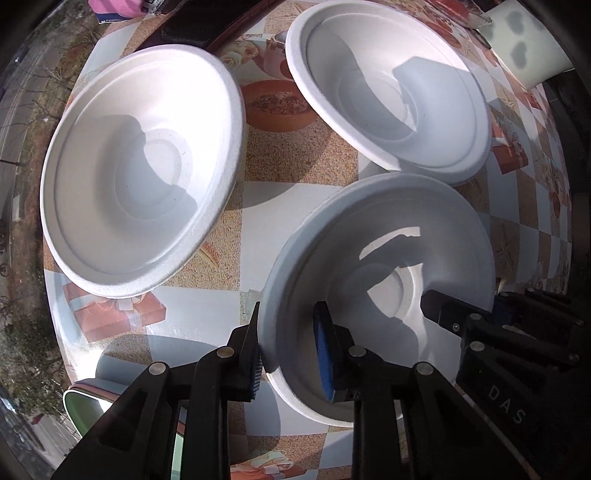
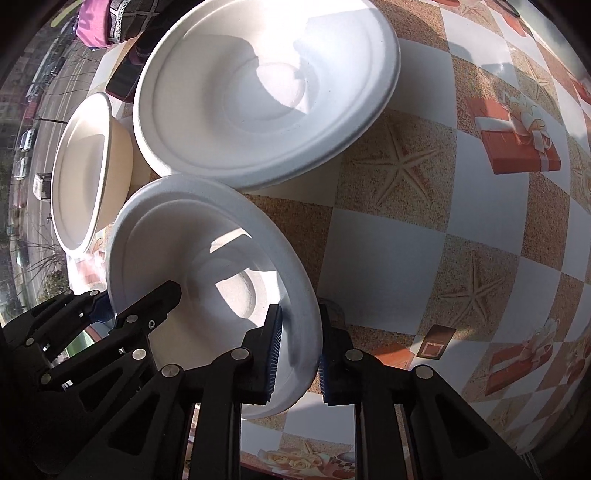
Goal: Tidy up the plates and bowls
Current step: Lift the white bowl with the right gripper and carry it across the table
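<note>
Three white foam bowls sit on a patterned tablecloth. The near bowl (image 1: 388, 258) has both grippers on its rim. My left gripper (image 1: 290, 354) straddles its left rim, one finger inside and one outside, closed on it. My right gripper (image 2: 297, 354) straddles the opposite rim of the same bowl (image 2: 192, 258), closed on it, and shows in the left wrist view (image 1: 461, 317). A second bowl (image 1: 140, 166) lies far left, also in the right wrist view (image 2: 81, 173). A third bowl (image 1: 388, 88) lies behind, large in the right wrist view (image 2: 266, 88).
The tablecloth (image 2: 424, 240) has checks, starfish and gift-box prints. A green-rimmed dish (image 1: 85, 406) lies at the near left edge. A white cup with grey hearts (image 1: 524, 48) stands far right. A dark phone (image 1: 192, 26) and pink cloth (image 2: 92, 22) lie at the back.
</note>
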The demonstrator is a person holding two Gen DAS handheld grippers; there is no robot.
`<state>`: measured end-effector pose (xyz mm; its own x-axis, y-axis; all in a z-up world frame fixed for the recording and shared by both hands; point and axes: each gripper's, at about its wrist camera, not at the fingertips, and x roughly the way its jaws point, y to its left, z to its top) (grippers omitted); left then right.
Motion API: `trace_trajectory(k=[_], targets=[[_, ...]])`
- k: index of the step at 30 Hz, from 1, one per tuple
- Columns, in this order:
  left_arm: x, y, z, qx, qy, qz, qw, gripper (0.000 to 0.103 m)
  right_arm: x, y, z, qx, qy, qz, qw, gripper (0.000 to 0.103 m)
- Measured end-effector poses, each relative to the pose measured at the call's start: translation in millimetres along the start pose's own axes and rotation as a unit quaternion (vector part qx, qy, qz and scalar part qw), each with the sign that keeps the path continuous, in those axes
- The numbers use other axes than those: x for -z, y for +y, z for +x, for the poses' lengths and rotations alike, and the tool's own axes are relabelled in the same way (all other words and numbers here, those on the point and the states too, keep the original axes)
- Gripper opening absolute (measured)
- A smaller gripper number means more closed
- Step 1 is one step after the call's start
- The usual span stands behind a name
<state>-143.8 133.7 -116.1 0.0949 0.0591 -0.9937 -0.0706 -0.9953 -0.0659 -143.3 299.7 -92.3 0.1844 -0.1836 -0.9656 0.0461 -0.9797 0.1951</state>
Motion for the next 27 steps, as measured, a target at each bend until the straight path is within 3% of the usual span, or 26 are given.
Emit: trace_trajectory(k=[6,11,19,27], targets=[[18.3,-43.7,5.2,-0.016,0.001,0.056,0.9983,0.028,27.7,-20.4,0.5,0.004,0.008,0.008,1.0,0.019],[39.6,-92.6,12.3,-0.024,0.004,0.123,0.9922,0.029,47.3,-36.3,0.6,-0.001,0.012,0.047,0.999,0.019],[80.8,-168.9,24.9,-0.033,0.012,0.237,0.9709,0.034,103.6,-75.6,3.3,0.004,0.012,0.102,0.995,0.021],[104.2,-221.5,34.2,-0.034,0.023,0.296,0.9544,0.037,147.4,-102.4,0.6,0.012,0.011,0.143,0.99,0.021]])
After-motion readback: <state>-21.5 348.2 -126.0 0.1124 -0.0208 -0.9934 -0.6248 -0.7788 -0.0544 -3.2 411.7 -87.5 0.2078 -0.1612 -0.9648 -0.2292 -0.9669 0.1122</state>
